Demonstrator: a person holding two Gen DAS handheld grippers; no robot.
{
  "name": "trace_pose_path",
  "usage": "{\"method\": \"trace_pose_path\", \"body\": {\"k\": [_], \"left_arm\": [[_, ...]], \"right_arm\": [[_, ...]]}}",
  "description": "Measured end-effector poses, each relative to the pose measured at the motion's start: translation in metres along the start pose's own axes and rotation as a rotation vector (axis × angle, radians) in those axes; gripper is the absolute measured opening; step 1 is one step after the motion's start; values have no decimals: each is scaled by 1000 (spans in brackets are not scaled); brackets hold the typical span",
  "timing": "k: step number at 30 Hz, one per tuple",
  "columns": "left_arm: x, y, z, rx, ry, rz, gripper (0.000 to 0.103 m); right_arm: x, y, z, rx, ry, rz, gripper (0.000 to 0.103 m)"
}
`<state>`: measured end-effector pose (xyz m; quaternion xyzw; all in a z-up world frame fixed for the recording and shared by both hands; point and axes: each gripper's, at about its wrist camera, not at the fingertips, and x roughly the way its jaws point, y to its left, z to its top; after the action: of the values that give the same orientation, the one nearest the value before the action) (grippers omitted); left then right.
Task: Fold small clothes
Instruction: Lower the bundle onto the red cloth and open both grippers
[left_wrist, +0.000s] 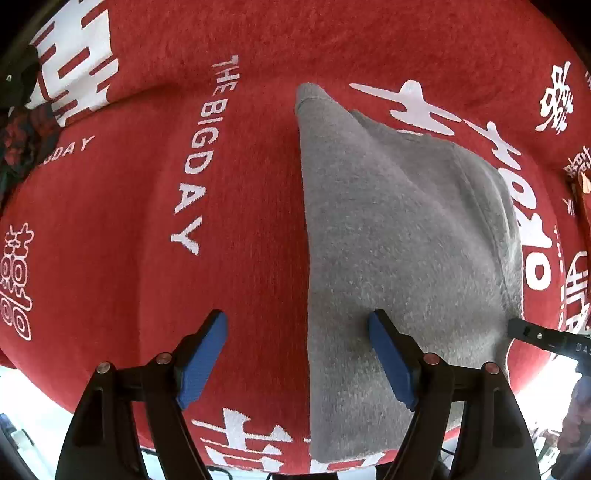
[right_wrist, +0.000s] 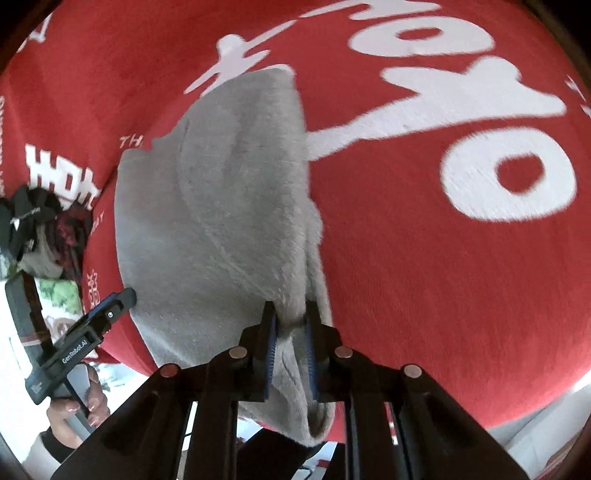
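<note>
A small grey knit garment (left_wrist: 388, 229) lies on a red blanket with white lettering (left_wrist: 147, 184). My left gripper (left_wrist: 297, 325) is open just above the garment's left edge, one blue pad over the blanket, the other over the grey cloth. In the right wrist view the garment (right_wrist: 207, 221) stretches away from me. My right gripper (right_wrist: 291, 314) is shut on a bunched fold of its near right edge. The left gripper (right_wrist: 114, 302) shows at the left of that view, by the garment's near left side.
A dark heap of other clothes (right_wrist: 40, 229) lies at the blanket's left edge, also seen in the left wrist view (left_wrist: 22, 140). The blanket's near edge (left_wrist: 258, 465) drops off to a pale floor. The tip of the right gripper (left_wrist: 535, 336) shows at right.
</note>
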<state>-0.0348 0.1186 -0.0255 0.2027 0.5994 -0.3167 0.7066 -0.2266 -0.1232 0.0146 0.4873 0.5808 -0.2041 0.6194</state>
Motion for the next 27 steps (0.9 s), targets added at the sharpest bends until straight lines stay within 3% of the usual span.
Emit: {"method": "trace_pose_path", "body": {"k": [6, 9, 15, 19, 22, 27], "left_arm": [[1, -1, -3, 0, 11, 8, 80], [1, 0, -3, -4, 14, 6, 80], [3, -1, -3, 3, 15, 13, 80], [4, -3, -3, 5, 16, 16, 80], [6, -3, -3, -1, 22, 6, 80], [3, -4, -3, -1, 25, 15, 80]], "right_arm": [[-15, -3, -6, 39, -4, -66, 17], [-29, 2, -7, 38, -52, -102, 17], [-54, 30, -11, -57, -170, -65, 17], [-32, 48, -11, -135, -130, -77, 17], [1, 40, -8, -134, -66, -146, 16], [-8, 24, -11, -70, -64, -95, 17]]}}
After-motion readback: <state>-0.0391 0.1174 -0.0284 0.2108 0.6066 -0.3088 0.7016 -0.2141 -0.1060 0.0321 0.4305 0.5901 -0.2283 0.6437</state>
